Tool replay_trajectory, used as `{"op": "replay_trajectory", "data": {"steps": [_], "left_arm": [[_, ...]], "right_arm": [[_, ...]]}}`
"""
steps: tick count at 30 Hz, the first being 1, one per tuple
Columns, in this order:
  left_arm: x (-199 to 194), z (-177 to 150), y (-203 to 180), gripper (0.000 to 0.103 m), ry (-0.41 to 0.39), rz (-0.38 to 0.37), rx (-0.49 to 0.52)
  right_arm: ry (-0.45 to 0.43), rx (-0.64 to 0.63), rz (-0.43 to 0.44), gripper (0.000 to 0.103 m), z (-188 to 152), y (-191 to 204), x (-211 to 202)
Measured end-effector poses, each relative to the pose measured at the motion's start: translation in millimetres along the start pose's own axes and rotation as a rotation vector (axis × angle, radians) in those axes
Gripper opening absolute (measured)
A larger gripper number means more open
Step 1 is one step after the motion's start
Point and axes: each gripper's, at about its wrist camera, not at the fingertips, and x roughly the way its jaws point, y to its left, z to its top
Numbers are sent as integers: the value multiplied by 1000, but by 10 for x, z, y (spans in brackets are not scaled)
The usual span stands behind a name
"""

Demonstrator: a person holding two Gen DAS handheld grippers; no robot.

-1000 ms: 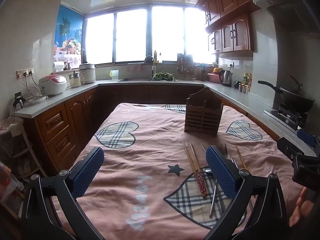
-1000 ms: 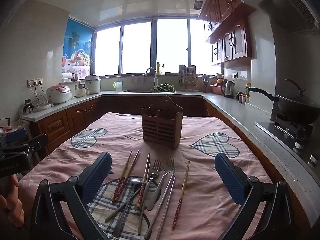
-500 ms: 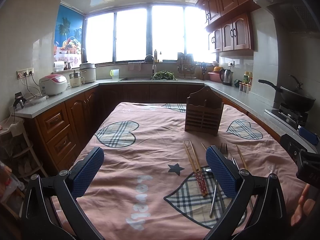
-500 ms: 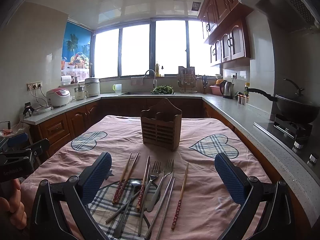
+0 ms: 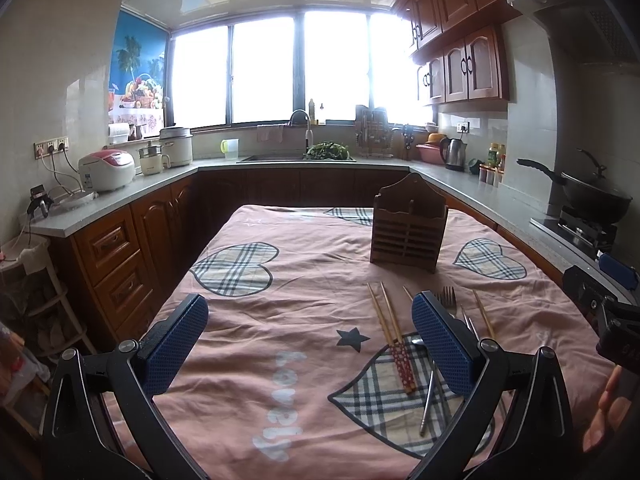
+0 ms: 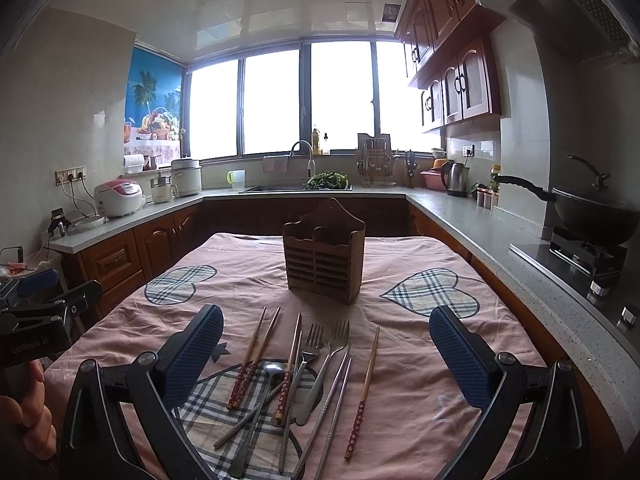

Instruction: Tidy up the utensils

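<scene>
A brown wooden slatted utensil holder (image 6: pixel 324 254) stands upright on the pink cloth-covered table (image 6: pixel 420 344); it also shows in the left wrist view (image 5: pixel 407 230). In front of it lie loose utensils: wooden chopsticks with red patterned ends (image 6: pixel 252 360), two forks (image 6: pixel 320 354), a spoon (image 6: pixel 272 370), metal chopsticks (image 6: pixel 334 396) and one single chopstick (image 6: pixel 365 388). My right gripper (image 6: pixel 326 354) is open and empty just above them. My left gripper (image 5: pixel 310 340) is open and empty left of the chopsticks (image 5: pixel 394 340).
Kitchen counters with wooden cabinets ring the table. A rice cooker (image 6: pixel 119 197) sits left, a sink (image 6: pixel 296 188) at the back, a kettle (image 6: pixel 456 179) and a wok (image 6: pixel 592 208) on the stove at the right. The other gripper shows at each view's edge (image 5: pixel 600 312).
Both views shift only slightly; the right gripper has risen and tilted a little. Both grippers stay open and no utensil has moved.
</scene>
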Motion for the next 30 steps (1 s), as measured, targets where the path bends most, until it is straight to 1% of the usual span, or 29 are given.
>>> {"op": "replay_trajectory", "data": {"steps": [18,30], "left_arm": [[46,-6,-10,103,15,-7,4],[166,-8,-45,103,44,-12,10]], "right_arm": [[-1,14,13,103,6,-5,13],[11,23,15,103,-23,-19,66]]}}
